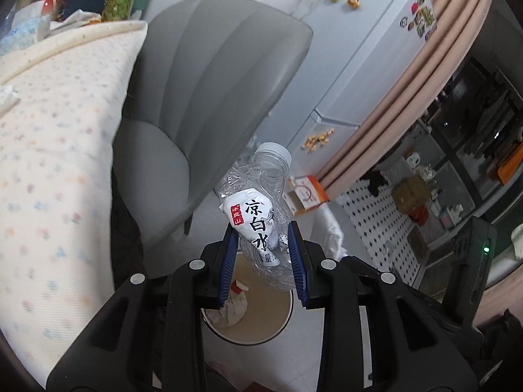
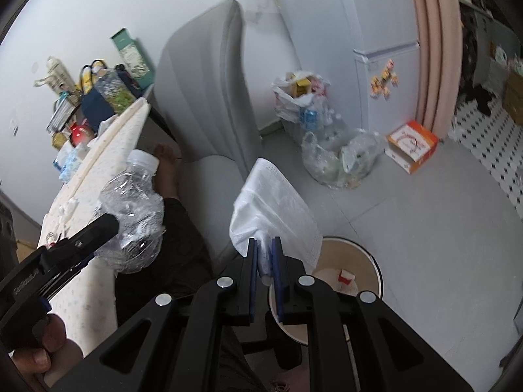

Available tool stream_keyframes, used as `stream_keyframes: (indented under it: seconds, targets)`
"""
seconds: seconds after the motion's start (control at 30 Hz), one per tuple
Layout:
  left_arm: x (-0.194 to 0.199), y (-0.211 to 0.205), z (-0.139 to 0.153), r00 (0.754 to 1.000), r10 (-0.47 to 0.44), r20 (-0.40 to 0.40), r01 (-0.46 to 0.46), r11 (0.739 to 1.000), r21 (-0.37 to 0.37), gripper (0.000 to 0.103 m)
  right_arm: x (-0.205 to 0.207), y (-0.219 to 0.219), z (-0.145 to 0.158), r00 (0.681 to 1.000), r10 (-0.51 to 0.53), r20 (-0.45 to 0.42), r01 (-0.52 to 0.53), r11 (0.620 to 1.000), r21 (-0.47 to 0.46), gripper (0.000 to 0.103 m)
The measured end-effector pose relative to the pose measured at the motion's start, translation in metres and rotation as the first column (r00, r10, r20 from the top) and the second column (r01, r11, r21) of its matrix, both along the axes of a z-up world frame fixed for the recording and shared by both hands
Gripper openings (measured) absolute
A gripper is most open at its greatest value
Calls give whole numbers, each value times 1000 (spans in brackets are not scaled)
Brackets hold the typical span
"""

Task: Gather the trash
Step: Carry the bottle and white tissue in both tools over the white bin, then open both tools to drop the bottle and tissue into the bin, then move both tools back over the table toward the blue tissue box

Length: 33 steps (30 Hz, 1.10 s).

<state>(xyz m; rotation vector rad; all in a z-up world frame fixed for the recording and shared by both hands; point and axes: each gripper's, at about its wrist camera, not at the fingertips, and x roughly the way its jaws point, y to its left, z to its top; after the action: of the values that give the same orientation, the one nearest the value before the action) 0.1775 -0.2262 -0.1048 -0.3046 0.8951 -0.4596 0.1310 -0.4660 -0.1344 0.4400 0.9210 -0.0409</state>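
A: As the view from the left wrist looks down along its fingers, what are the big things?

B: A table under a pale flowered cloth point(image 1: 55, 150) fills the left side, and a grey chair point(image 1: 209, 98) stands just beside it. A white fridge point(image 1: 369, 49) with magnets is behind, next to a pink curtain point(image 1: 434, 75).

A: And on the floor?

B: A round bin point(image 1: 278, 323) with a dark rim sits below the grippers. Crumpled paper point(image 1: 233, 307) lies inside it. From the right wrist, a clear bag of bottles point(image 2: 340, 156) and a white bag point(image 2: 300, 98) sit against the wall near the fridge, with an orange and white box point(image 2: 412, 145) close by.

A: What is the left gripper doing?

B: The left gripper point(image 1: 263, 238) is clamped on a crushed clear bottle point(image 1: 258, 205) with a white cap and a white label in black characters. The bottle is in the air, over the bin's rim. Its blue pads point(image 1: 228, 261) press on both sides.

A: And the right one?

B: The right gripper point(image 2: 265, 258) pinches a white face mask point(image 2: 274, 202) between nearly closed pads; the mask stands up from the fingers, above the bin's left edge.

A: Anything smaller?

B: A thumb point(image 2: 39, 359) shows at the lower left on the left gripper's handle.
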Motion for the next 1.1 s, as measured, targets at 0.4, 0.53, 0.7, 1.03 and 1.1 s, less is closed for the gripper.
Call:
stream_keyframes:
  seconds: [0.4,0.53,0.7,1.03,1.1]
  targets:
    - [5,-15,-24,998,-23,-56,25,999,45,31,5,-23,-51,996,-50,-78,56,996,76,54]
    - [7,-20,-28,997,-31,-69,34,998,49,31,-1,-34,-46,993,-86,-75,89,995,41,61]
    - [9,-30,-34,995,-52,-87,57,997,50,31,-9,-48,-36,989,-131,-62,131,991,0,71]
    - [14,-68,-53,978,-145,-148,149,989,14,69,-31,-79,-8,976,-217,-5,217,976,-38,84]
    - [10,-68,-49,983,-140,-118,139,990,-20,90,-34,-84,-5,972,-233,1,233,972,-35,85]
